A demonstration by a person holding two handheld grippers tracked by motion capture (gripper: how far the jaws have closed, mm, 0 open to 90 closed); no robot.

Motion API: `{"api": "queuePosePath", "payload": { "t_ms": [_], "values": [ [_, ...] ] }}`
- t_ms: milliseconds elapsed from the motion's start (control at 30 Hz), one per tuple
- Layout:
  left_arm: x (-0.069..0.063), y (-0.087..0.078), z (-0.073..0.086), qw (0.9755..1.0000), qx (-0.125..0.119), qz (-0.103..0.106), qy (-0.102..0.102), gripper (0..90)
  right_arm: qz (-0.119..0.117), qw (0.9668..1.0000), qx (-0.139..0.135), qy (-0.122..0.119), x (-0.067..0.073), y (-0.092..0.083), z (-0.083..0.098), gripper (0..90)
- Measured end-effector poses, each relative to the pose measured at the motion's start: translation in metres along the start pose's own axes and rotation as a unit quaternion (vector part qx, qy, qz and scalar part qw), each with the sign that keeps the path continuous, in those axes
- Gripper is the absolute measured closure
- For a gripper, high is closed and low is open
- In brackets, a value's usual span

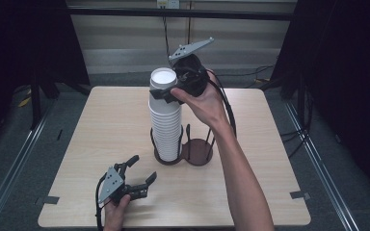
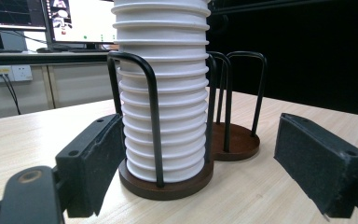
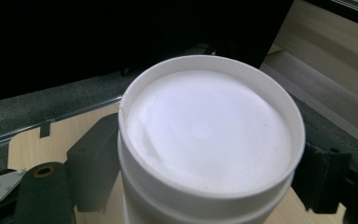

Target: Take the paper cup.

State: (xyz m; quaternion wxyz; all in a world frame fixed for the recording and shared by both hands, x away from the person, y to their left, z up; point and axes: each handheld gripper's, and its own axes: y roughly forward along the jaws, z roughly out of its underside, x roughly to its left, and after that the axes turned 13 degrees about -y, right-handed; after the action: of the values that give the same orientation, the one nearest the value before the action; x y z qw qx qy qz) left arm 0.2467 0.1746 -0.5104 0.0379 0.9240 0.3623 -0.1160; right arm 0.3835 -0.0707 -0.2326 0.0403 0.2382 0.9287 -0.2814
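A tall stack of upturned white cups (image 1: 166, 126) (image 2: 163, 93) stands in the left ring of a black wire holder with two brown bases (image 1: 197, 152) (image 2: 235, 140) at mid-table. My right gripper (image 1: 166, 93) (image 3: 207, 163) is at the top of the stack, its pads pressed against both sides of the top cup (image 1: 163, 78) (image 3: 209, 130), shut on it. My left gripper (image 1: 143, 169) (image 2: 200, 126) rests low near the table's front edge, open and empty. It faces the foot of the stack a short way off.
The light wooden table (image 1: 265, 183) has bare room on all sides of the holder. The holder's right ring holds nothing. Monitors (image 2: 74, 18) and a wall socket (image 2: 9, 72) sit beyond the table. Dark curtains flank it.
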Motion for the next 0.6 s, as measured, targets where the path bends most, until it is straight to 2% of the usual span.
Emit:
{"api": "queuePosePath", "payload": {
  "t_ms": [200, 533, 567, 600],
  "values": [
    [0.0007, -0.0002, -0.0004, 1.0000, 0.001, -0.002, 0.006, 15.7, -0.001, 1.0000, -0.001, 0.003, -0.0004, -0.0006, -0.0004, 20.5],
    [0.0007, -0.0002, -0.0004, 1.0000, 0.001, -0.001, 0.006, 15.7, 0.008, 0.9997, -0.024, 0.000, -0.0001, -0.0078, -0.0036, 20.9],
    [0.0001, 0.0000, -0.0001, 1.0000, 0.000, 0.000, 0.001, 15.7, 0.008, 0.9997, -0.024, 0.000, -0.0001, -0.0078, -0.0036, 20.9],
    [0.0006, -0.0002, -0.0003, 1.0000, 0.000, -0.001, 0.005, 15.7, 0.008, 0.9995, -0.029, 0.001, -0.0002, -0.0087, -0.0038, 20.9]
  ]
}}
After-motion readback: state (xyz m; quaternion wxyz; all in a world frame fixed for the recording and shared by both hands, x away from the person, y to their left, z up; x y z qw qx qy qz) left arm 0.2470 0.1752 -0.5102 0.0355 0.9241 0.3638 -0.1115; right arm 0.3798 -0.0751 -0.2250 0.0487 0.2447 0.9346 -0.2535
